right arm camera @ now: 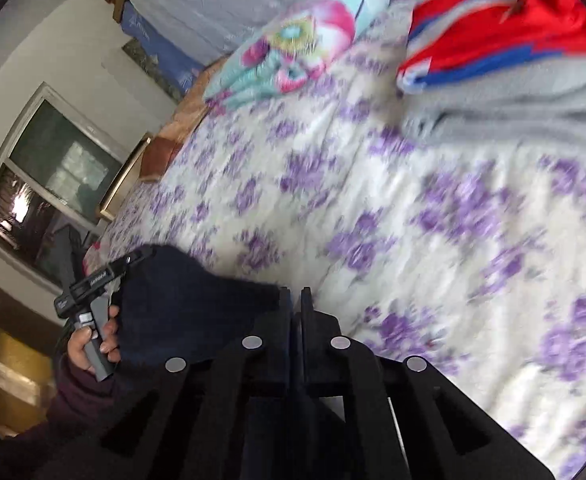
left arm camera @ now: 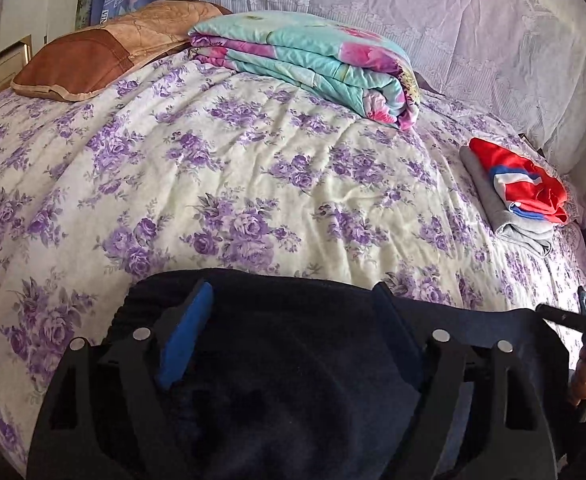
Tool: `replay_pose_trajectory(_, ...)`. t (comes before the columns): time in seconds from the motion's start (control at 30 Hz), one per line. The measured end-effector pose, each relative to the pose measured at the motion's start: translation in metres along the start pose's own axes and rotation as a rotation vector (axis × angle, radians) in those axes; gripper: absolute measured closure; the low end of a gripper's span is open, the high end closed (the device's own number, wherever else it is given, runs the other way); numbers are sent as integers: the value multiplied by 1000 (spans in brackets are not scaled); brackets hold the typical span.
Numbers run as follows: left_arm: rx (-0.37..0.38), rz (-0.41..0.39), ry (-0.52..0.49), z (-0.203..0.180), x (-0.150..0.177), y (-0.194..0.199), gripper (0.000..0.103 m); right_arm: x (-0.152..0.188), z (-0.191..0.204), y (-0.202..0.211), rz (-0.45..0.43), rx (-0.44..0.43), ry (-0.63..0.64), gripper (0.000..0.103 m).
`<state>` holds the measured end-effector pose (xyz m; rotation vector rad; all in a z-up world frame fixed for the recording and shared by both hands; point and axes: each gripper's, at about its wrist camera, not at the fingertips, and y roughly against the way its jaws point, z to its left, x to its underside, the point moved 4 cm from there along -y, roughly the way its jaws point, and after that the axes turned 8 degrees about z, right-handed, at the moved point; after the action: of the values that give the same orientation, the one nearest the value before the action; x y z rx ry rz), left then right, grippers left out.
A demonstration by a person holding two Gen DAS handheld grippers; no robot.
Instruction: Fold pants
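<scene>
The dark navy pants (left arm camera: 293,360) lie bunched across the left gripper (left arm camera: 289,320), covering the space between its jaws. These jaws stand wide apart, the blue pad (left arm camera: 185,336) on one side clearly visible and the other finger mostly under the cloth, so the fabric is draped there, not pinched.

The right gripper (right arm camera: 296,300) has its jaws pressed together, and an edge of the pants (right arm camera: 189,300) reaches into them (the seam between the fingers is very narrow, but cloth seems caught there). To the left of these jaws the person's left hand (right arm camera: 93,344) holds the handle of the other tool, and the pants hang between the two.

Beyond the left jaws spreads the bed (left arm camera: 253,152) with its purple flower cover. Far ahead of them lies a folded quilt (left arm camera: 313,60) in turquoise and pink, and to the left of it a brown pillow (left arm camera: 93,60). Ahead and to the right of the jaws, near the bed's edge, sits a small stack of folded clothes (left arm camera: 521,192), red on top of grey. The right wrist view is blurred.
</scene>
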<state>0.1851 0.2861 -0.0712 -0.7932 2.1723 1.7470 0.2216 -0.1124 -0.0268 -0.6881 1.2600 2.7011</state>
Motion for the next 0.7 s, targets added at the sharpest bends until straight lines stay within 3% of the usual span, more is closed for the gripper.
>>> replay_pose_trajectory(0.07,-5,-12,27,-2,3,18,23,-1,1,45,-84,2,-6,89)
replay_pose_trajectory(0.13,21,-30,28,-15,11,38,14,19,8,81,-117,-10,-19,65)
replay_pose_trajectory(0.17,46,-29,9,-26,17,47,14,35,11,92,-116,-29,-31,59)
replay_pose_trajectory(0.23,84,-16,-72,-54,36,61,10,74,10,107,-110,2,-48,58)
replay_pose_trajectory(0.3,25,-8,-155,-75,62,59,6,107,-2,116,-141,111,-61,58)
replay_pose_trajectory(0.4,-31,133,-142,-64,94,16,5,137,-58,155,-217,290,-162,58)
replay_pose_trajectory(0.53,-74,96,-165,-64,106,10,5,173,-147,233,-296,469,-370,55)
replay_pose_trajectory(0.7,-81,84,-106,-62,102,13,5,215,-193,256,-279,468,-449,36)
